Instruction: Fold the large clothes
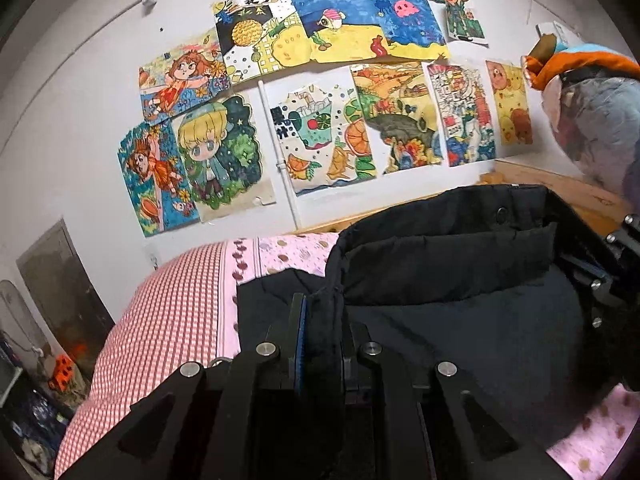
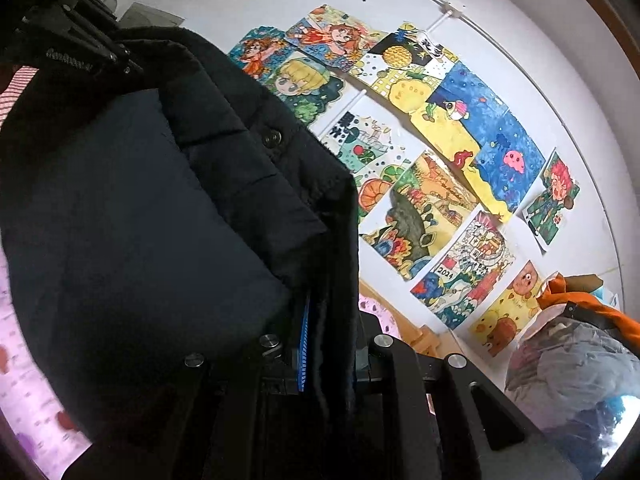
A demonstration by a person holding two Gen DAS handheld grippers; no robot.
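One black jacket (image 1: 460,280) | two grippers: left gripper (image 1: 322,344), right gripper (image 2: 328,356) | both jaws clamped on its edge

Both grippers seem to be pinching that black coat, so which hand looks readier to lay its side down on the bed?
Probably the left gripper: it holds the black coat low over the pink bedding. The right gripper holds its edge tilted, higher.

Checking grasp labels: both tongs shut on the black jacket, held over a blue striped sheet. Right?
Not the sheet. The left wrist view shows the bedding is pink and red checked, not blue striped. Both the left tongs and the right tongs are shut on the black jacket.
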